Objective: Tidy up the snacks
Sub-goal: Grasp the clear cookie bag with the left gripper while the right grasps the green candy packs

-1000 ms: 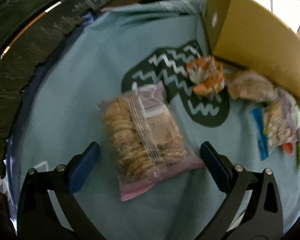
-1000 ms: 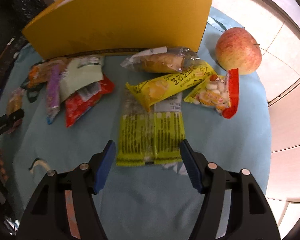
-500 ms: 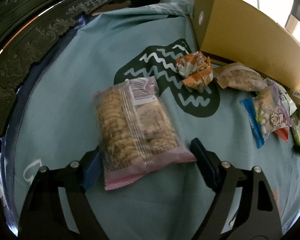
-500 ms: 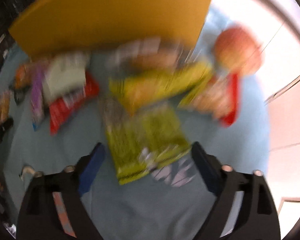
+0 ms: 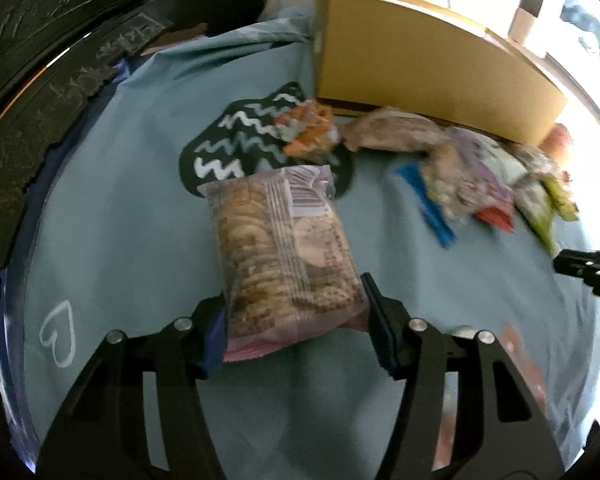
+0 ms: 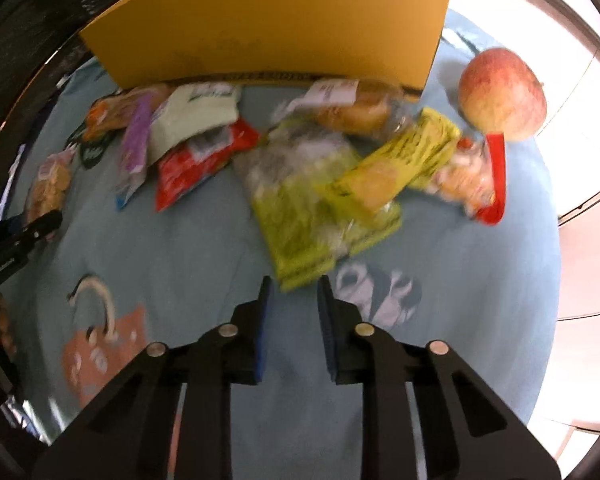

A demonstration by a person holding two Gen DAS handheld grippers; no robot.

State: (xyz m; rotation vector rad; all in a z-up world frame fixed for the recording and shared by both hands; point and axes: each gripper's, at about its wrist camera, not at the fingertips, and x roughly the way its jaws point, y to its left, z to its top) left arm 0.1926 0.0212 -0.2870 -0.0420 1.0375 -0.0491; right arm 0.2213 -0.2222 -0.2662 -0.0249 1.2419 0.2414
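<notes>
Teal cloth (image 6: pixel 180 264) is crowded with snack packets before a yellow box (image 6: pixel 268 28); the cookie bag (image 5: pixel 284 256) is pinched by the closing left gripper (image 5: pixel 296 332), while the right gripper (image 6: pixel 294 300) is pressed shut, empty, beside the green packet (image 6: pixel 300 208).

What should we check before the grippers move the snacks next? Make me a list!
1. Cookie bag between the left hand-held gripper pads: ok. The jaws have just been closing and both pads touch it.
2. Right hand-held gripper shut: ok.
3. Green packet corner really pinched: cannot tell, too blurry.
4. Yellow packet off the green one: not ok, it lies across it.
5. Yellow box open for snacks: cannot tell, only its wall shows.
</notes>
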